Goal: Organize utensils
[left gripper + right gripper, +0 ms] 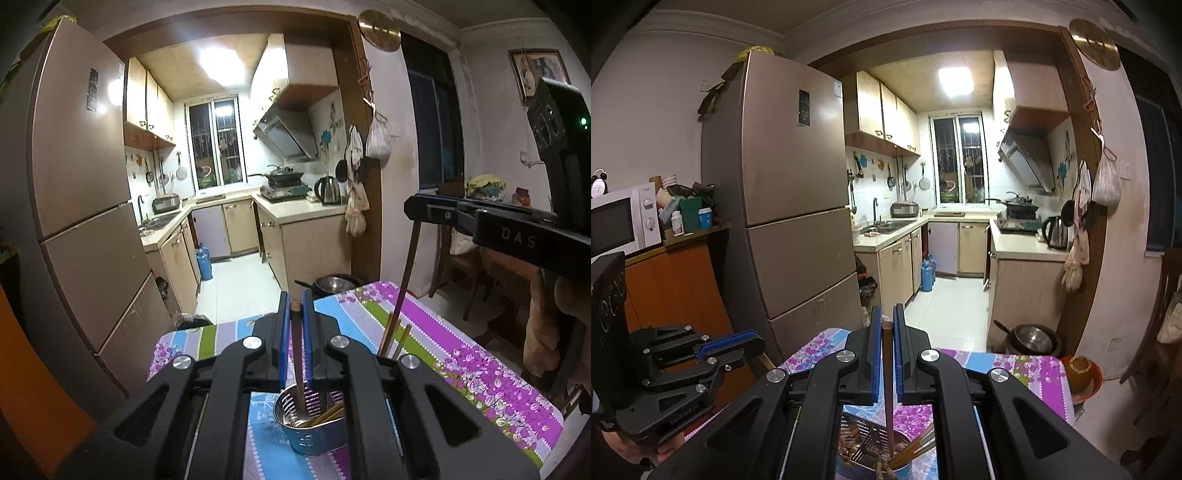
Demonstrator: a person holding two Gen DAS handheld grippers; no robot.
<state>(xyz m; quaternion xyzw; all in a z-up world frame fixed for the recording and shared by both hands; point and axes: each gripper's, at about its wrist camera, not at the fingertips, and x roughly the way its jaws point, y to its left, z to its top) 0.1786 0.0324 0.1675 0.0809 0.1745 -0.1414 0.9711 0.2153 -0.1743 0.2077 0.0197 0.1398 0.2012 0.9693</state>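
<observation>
My left gripper (295,300) is shut on a brown chopstick (297,354) held upright. Its lower end dips into a perforated metal utensil holder (295,428) on the floral tablecloth (461,350), where several chopsticks lean. In the left wrist view my right gripper (410,206) comes in from the right, shut on another long chopstick (405,273) that hangs down toward the holder. In the right wrist view that gripper (885,314) pinches its chopstick (888,387) between blue pads (875,354), its tip inside the holder (864,439). The left gripper (757,341) shows at the left edge.
A tall fridge (81,184) stands left of the table (1015,365). A metal pot (334,284) sits low beyond the table's far edge. An orange bowl (1080,373) is at the table's right corner. Wooden chairs (461,266) stand to the right, a microwave (620,221) to the left.
</observation>
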